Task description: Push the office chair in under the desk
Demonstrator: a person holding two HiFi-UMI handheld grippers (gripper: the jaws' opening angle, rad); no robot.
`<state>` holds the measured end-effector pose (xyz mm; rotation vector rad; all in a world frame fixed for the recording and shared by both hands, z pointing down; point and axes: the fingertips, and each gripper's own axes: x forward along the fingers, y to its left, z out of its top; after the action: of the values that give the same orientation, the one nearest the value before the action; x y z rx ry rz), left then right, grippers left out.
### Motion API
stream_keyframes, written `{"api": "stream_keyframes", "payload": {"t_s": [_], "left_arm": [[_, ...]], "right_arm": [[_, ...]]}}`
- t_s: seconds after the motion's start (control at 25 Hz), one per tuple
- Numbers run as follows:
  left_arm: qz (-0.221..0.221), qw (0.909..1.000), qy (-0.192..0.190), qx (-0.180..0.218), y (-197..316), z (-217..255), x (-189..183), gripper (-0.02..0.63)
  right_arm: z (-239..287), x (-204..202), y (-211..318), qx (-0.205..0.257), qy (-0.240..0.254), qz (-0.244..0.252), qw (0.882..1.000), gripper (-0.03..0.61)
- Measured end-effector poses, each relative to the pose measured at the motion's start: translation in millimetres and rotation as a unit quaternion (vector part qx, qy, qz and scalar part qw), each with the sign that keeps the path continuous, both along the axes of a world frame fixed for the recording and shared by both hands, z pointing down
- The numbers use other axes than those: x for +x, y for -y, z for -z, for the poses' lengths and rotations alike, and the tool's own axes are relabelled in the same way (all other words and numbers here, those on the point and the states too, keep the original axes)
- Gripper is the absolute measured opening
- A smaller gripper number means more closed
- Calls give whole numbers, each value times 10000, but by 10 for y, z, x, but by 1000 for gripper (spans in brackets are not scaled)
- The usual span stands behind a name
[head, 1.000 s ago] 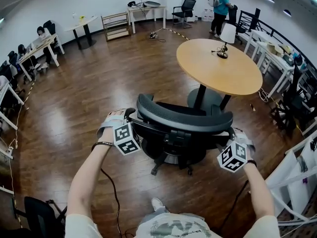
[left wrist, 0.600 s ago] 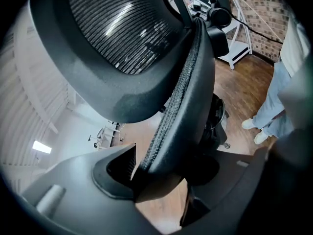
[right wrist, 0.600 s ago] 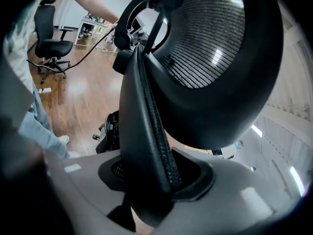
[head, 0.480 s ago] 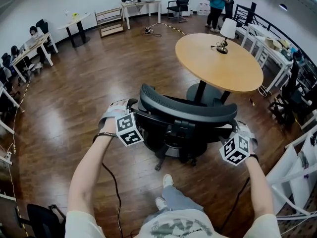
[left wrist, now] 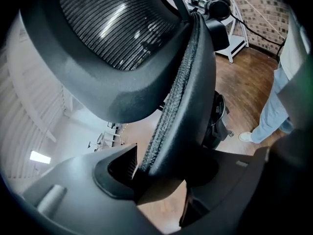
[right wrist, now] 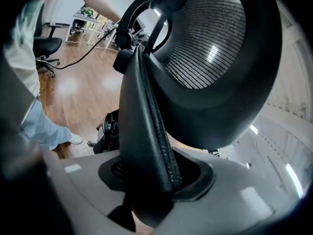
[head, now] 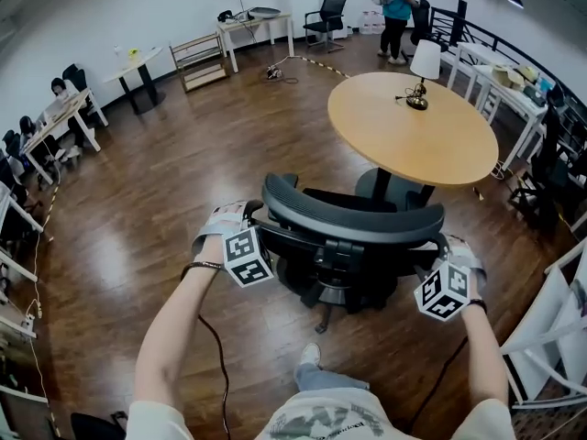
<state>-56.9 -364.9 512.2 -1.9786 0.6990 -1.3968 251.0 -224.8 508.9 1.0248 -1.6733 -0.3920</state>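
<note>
The push itself is the step in hand, I judge: both claws are clamping the backrest [head: 353, 216] of the office chair [head: 348, 250], one at each side edge. The left gripper [left wrist: 161, 173] is pinching the backrest's padded left rim, and its jaws have just been closing a touch tighter on it. The right gripper [right wrist: 149, 180] is clenching the opposite rim the same way, with the rim sitting deep between its jaws.

The chair is standing on the wooden floor [head: 138, 200] with its back toward the person and its seat facing the round wooden table [head: 404, 126], which is serving as the desk. The seat front is lying just beside the table's pedestal base [head: 396, 183], close to the tabletop's near edge. Most of the chair, as far as I can judge, is not yet under the top. A table lamp [head: 423, 62] is standing toward the tabletop's far edge.

The next move is calling for a level, even shove from both hands toward the pedestal, so that the chair is rolling straight and not swivelling. The pedestal is probably limiting how far the seat can go.
</note>
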Motion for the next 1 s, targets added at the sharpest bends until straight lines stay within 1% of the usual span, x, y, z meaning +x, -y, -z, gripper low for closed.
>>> {"api": "stream_keyframes", "payload": {"t_s": [0.48,0.68,1.0], "left_arm": [[-409,9986,331,-75,998,-110,-26,255],[-519,9981,328,-50,1302,-87,-11,256],[-763,9967,277,-34,1711,-79,14,253]], "right_arm": [[12,-159,691,108,-27,-409,9991,190],[25,-183,925,130,-17,-527,9985,190],[10,-249,1199,8,-12,-761,9971,190]]}}
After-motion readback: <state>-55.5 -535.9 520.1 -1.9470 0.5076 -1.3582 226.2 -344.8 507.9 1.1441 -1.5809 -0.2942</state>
